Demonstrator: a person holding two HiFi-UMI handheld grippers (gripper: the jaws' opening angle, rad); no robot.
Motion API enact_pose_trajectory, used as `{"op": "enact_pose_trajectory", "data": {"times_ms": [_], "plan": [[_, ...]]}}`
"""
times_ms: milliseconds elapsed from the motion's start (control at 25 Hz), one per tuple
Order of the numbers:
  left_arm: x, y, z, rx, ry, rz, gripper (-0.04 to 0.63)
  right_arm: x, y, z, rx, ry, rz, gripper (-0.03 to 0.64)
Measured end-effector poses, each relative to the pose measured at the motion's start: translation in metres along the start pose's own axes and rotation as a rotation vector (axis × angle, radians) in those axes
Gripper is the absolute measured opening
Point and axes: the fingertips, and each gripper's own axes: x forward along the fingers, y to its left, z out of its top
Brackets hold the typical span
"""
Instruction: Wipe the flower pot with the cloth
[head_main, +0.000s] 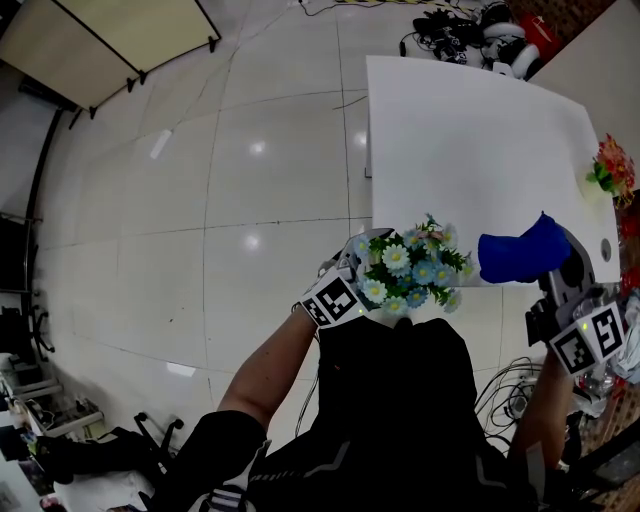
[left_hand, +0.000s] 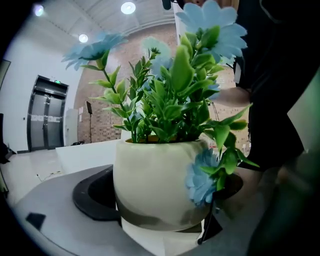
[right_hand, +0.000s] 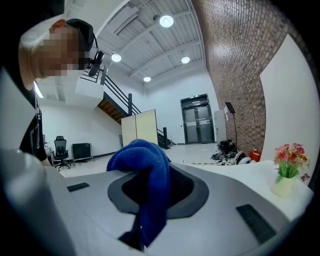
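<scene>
Now: pot (left_hand: 155, 185) of daisies (head_main: 412, 268) sits betw. left gripper (head_main: 352, 285) jaws, just off table's (head_main: 470, 140) near edge; cloth (head_main: 520, 252) is over that edge, farther right. Red flowers (head_main: 612, 172) at table's right edge. Left jaws clamp pot's sides; right gripper (head_main: 558, 272) pinches cloth, which droops over it.

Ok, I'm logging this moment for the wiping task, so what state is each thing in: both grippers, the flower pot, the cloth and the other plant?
left gripper: shut on the flower pot.
right gripper: shut on the cloth.
flower pot: upright, gripped at its sides.
cloth: bunched, hanging down, apart from the flower pot.
red-flowered plant: upright on the white table, untouched.
</scene>
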Motion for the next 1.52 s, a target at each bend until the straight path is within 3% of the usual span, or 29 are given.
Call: {"op": "enact_pose_trajectory", "data": {"times_ms": [360, 960, 1160, 1320, 1520], "plan": [[0.0, -0.003, 0.003, 0.013, -0.016, -0.013, 0.542, 0.001, -0.005, -0.006, 0.007, 0.001, 0.007, 0.064], [0.014, -0.008, 0.006, 0.037, 0.033, -0.03, 0.566, 0.003, -0.006, -0.011, 0.021, 0.017, 0.022, 0.064], [0.009, -0.003, 0.012, 0.003, 0.011, -0.01, 0.566, 0.004, -0.005, -0.003, 0.02, 0.012, 0.025, 0.064], [-0.003, 0.011, 0.054, -0.055, -0.021, 0.027, 0.566, -0.001, -0.003, 0.019, 0.039, 0.008, 0.036, 0.064], [-0.043, 0.04, 0.158, -0.153, -0.086, 0.091, 0.566, -0.012, 0.017, 0.09, 0.052, -0.05, 0.057, 0.064]]}}
